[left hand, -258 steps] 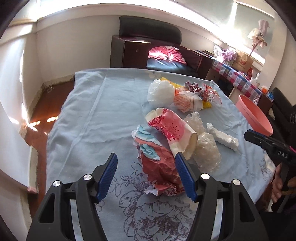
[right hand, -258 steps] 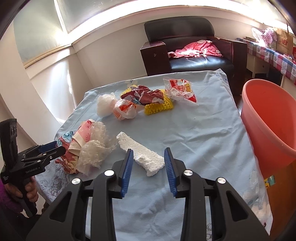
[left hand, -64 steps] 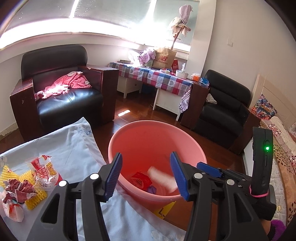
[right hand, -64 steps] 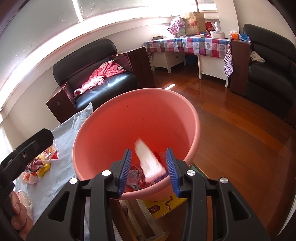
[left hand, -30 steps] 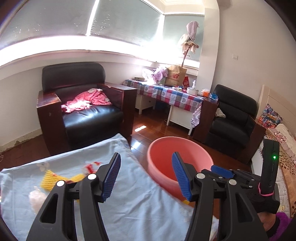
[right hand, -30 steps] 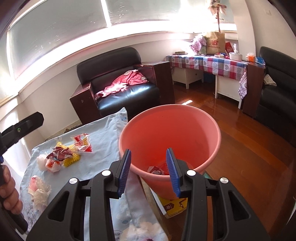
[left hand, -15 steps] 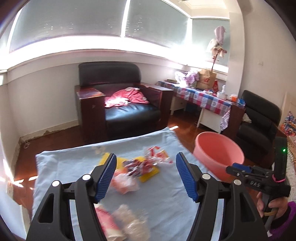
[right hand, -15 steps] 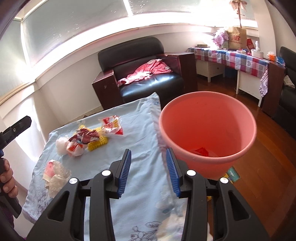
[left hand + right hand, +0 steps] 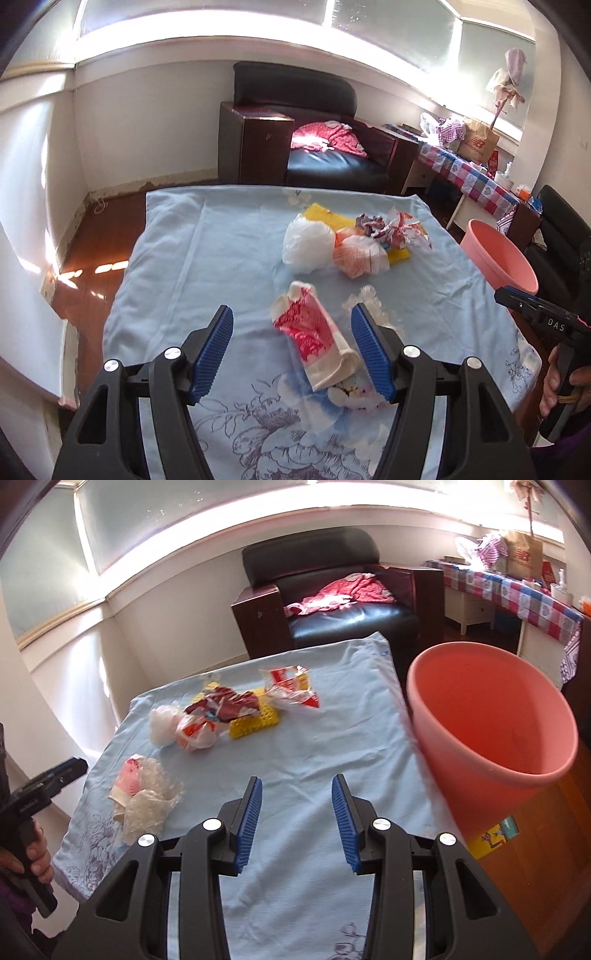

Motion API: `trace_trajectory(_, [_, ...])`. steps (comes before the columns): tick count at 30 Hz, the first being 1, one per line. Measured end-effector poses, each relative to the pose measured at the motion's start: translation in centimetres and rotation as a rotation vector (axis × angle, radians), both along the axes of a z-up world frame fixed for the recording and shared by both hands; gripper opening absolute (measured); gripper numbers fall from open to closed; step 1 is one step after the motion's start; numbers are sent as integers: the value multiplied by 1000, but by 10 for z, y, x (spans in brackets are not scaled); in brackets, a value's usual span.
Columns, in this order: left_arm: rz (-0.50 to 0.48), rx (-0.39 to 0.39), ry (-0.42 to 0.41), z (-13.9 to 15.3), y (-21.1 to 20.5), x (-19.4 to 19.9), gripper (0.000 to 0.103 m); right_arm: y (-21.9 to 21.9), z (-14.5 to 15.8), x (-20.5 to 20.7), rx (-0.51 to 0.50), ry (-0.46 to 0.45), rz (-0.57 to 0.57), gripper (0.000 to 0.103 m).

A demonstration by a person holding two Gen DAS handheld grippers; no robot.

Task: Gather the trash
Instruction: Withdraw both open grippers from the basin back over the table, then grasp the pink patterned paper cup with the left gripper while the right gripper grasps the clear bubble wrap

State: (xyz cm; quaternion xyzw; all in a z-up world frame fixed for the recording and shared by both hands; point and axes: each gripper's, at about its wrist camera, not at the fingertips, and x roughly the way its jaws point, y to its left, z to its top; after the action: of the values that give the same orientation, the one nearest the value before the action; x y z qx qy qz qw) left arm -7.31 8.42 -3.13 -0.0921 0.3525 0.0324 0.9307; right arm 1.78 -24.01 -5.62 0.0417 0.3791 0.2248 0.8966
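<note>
A table under a light blue cloth (image 9: 207, 266) holds trash. My left gripper (image 9: 295, 354) is open and empty above a crushed red-and-white paper cup (image 9: 314, 343); clear crumpled plastic (image 9: 373, 306) lies beside it. Farther off lie a white plastic bag (image 9: 306, 243), an orange-white wrapper (image 9: 358, 254), yellow foam mesh (image 9: 325, 214) and a red-white snack packet (image 9: 406, 229). My right gripper (image 9: 297, 819) is open and empty over bare cloth (image 9: 332, 738). The pink bucket (image 9: 491, 720) stands at the table's right edge. The cup (image 9: 129, 779) and the pile (image 9: 221, 709) show at left.
A black armchair (image 9: 314, 147) with a red cloth stands behind the table. A side table with a checked cloth (image 9: 476, 177) is at the back right. Wooden floor (image 9: 99, 236) surrounds the table. A small yellow box (image 9: 495, 834) lies under the bucket.
Both grippers let their trash fall into the bucket and have swung back left over the table. The left gripper now hangs over the paper cup.
</note>
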Motion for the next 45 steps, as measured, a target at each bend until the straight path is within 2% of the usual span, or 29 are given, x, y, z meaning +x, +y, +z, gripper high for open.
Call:
trace_trajectory(3, [-3, -49, 29, -12, -2, 0, 63, 9, -3, -2, -7, 12, 21, 40])
trace_trajectory(5, [-14, -66, 38, -15, -7, 3, 57, 14, -5, -3, -13, 19, 34, 40])
trace_trajectory(7, [-27, -67, 45, -16, -14, 10, 49, 20, -6, -5, -18, 24, 52, 40])
trace_trajectory(12, [-48, -70, 70, -23, -27, 19, 34, 32, -5, -13, -20, 24, 104, 40])
trace_trajectory(19, [-69, -85, 81, -31, -28, 21, 12, 60, -4, -25, -31, 18, 218, 40])
trace_trajectory(26, [-46, -70, 15, -17, -15, 7, 8, 92, -1, -30, -5, 34, 328, 40])
trace_trajectory(31, [-34, -82, 2, -16, -4, -3, 8, 125, -1, -29, -27, 66, 389, 40])
trace_trajectory(37, [-35, -71, 11, -20, 1, -10, 8, 149, -16, -28, -109, 114, 414, 41])
trace_trajectory(39, [-29, -73, 21, -23, 4, -12, 8, 151, -21, -27, -123, 134, 411, 46])
trace_trajectory(45, [-36, -91, 38, -28, 9, -11, 8, 150, -26, -28, -158, 151, 415, 46])
